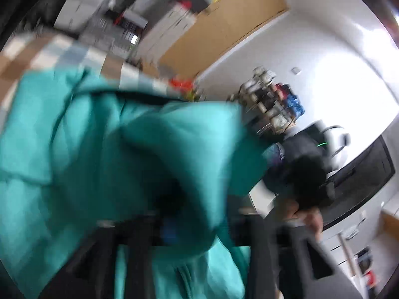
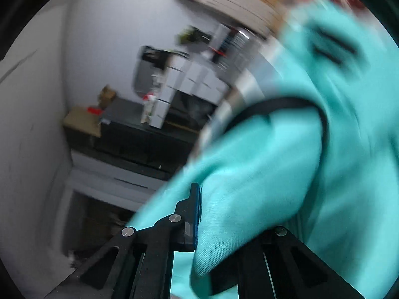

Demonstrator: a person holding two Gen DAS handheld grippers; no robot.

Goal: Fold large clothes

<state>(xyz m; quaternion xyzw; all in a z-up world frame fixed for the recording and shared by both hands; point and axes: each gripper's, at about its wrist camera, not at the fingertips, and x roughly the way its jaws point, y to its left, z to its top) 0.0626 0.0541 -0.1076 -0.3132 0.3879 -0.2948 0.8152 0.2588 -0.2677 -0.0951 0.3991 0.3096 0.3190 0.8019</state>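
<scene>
Nearest the right gripper (image 2: pixel 199 214), a thick fold of the teal garment (image 2: pixel 274 174) is running straight between its fingers; one blue-padded finger (image 2: pixel 195 214) is pressing flat against the knit, and the other is lying hidden under the cloth. The jaws are standing all but closed, pinching that fold, which looks like a grip taken so that a corner or edge can be carried over for a fold. Beyond the fingertips the garment is billowing up and off to the right, with a dark trim band (image 2: pixel 286 104) curving across it. Farther still, a checked cloth (image 2: pixel 239 92) is covering the work surface under it, and past that a dark cabinet (image 2: pixel 139 137) is standing against a pale wall (image 2: pixel 87 49).

The left gripper (image 1: pixel 189 226) is badly smeared by motion. Its dark fingers (image 1: pixel 259 244) are standing apart, and teal cloth is draping down between and over them, but whether the pads are pressing on it I cannot tell. Just ahead, the garment (image 1: pixel 104 154) is heaping up and filling the view to the left. Behind it the checked cloth (image 1: pixel 62 52) is showing, then a wooden panel (image 1: pixel 224 30). Off to the right, a person (image 1: pixel 304 172) in dark clothing is bending low.

My judgement is that the garment is being lifted, not yet laid flat.
</scene>
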